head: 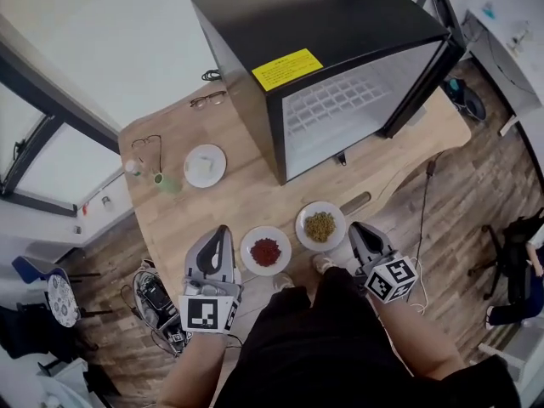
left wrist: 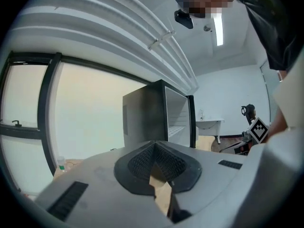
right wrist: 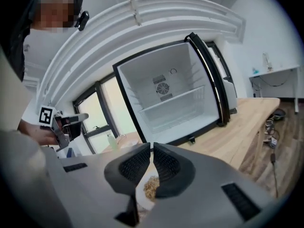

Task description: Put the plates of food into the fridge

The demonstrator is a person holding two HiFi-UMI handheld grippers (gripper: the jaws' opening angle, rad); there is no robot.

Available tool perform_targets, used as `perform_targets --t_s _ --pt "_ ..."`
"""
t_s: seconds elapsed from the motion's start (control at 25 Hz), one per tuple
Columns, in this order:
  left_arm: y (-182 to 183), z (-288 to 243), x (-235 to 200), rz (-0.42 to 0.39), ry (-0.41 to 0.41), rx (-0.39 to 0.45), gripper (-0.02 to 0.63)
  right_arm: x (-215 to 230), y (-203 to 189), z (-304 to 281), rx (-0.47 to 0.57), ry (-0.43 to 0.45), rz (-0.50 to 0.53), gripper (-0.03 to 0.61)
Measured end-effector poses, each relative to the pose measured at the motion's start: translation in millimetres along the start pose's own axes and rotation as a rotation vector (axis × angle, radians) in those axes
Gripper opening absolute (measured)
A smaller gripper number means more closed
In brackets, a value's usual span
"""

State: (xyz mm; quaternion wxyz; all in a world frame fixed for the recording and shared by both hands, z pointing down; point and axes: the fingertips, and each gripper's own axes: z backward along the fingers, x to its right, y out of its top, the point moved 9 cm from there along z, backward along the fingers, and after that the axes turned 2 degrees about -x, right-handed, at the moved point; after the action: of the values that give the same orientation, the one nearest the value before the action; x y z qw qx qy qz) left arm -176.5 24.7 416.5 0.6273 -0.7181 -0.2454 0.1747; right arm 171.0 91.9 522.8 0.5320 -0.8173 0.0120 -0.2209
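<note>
A black mini fridge point(head: 340, 24) stands on the wooden table point(head: 238, 194) with its door point(head: 425, 75) swung open; the white inside point(right wrist: 166, 99) with one shelf holds nothing. Near the table's front edge sit a plate of red food point(head: 265, 251) and a plate of yellow-green grains point(head: 320, 226). A third plate with white food point(head: 205, 165) lies further back on the left. My left gripper point(head: 223, 232) is just left of the red plate, shut and holding nothing point(left wrist: 154, 145). My right gripper point(head: 357, 228) is just right of the grain plate point(right wrist: 151, 188), also shut and holding nothing point(right wrist: 152, 145).
Two pairs of glasses point(head: 209, 99) point(head: 146, 143) and a small green-capped bottle point(head: 161, 179) lie on the table's left part. A short cylinder point(head: 355, 202) rests before the fridge. A cable point(head: 425, 194) hangs off the right edge. A white desk point(head: 501, 41) stands at the far right.
</note>
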Motion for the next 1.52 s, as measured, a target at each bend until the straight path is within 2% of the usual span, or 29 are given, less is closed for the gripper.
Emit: perform_targets --t_s 0.12,0.2,0.28,0.32,0.6,0.84,0.92,1.04,1.16,1.28,1.4,1.52 --pt "-5.8 -8.2 1.8 -0.005 -0.044 -0.007 0.004 1.8 -29.8 0.9 -0.031 -0.046 -0.050 0.024" --pt "-9.3 -12.0 2.8 -0.014 -0.070 -0.017 0.005 7.1 -50.5 0.0 -0.039 -0.069 -0.142 0.039" --pt "-11.8 -14.8 3.2 -0.024 -0.089 -0.031 0.005 15.3 -70.8 -3.4 -0.047 -0.092 -0.268 0.147" --pt "-12.4 -15.8 3.7 -0.029 -0.095 -0.037 0.005 19.5 -80.4 -4.9 -0.049 -0.107 -0.330 0.164" --pt "-11.8 -19.1 8.3 -0.058 -0.128 -0.057 0.005 39.9 -136.3 -18.2 -0.046 -0.188 -0.629 0.186" --pt "-13.7 -15.9 0.3 -0.070 -0.113 -0.078 0.005 45.2 -155.7 -34.3 -0.049 -0.165 -0.793 0.183" --pt "-14.9 -14.2 -2.5 -0.069 -0.110 -0.083 0.005 45.2 -158.2 -37.6 -0.048 -0.158 -0.826 0.163" --pt "-17.9 -12.8 -4.4 -0.064 -0.109 -0.091 0.005 41.9 -153.6 -39.7 -0.046 -0.134 -0.831 0.074" --pt "-18.7 -12.9 -3.4 -0.052 -0.096 -0.094 0.005 39.1 -143.5 -37.5 0.000 -0.082 -0.880 0.042" --pt "-14.3 -17.2 1.3 -0.037 -0.083 -0.081 0.005 39.3 -125.9 -36.2 0.016 -0.022 -0.867 0.032" --pt "-6.8 -22.5 6.6 -0.030 -0.078 -0.068 0.005 39.1 -105.2 -35.0 0.060 0.076 -0.878 0.032" --pt "3.2 -30.7 12.9 -0.022 -0.077 -0.039 0.005 45.6 -79.6 -29.7 0.069 0.093 -0.858 0.032"
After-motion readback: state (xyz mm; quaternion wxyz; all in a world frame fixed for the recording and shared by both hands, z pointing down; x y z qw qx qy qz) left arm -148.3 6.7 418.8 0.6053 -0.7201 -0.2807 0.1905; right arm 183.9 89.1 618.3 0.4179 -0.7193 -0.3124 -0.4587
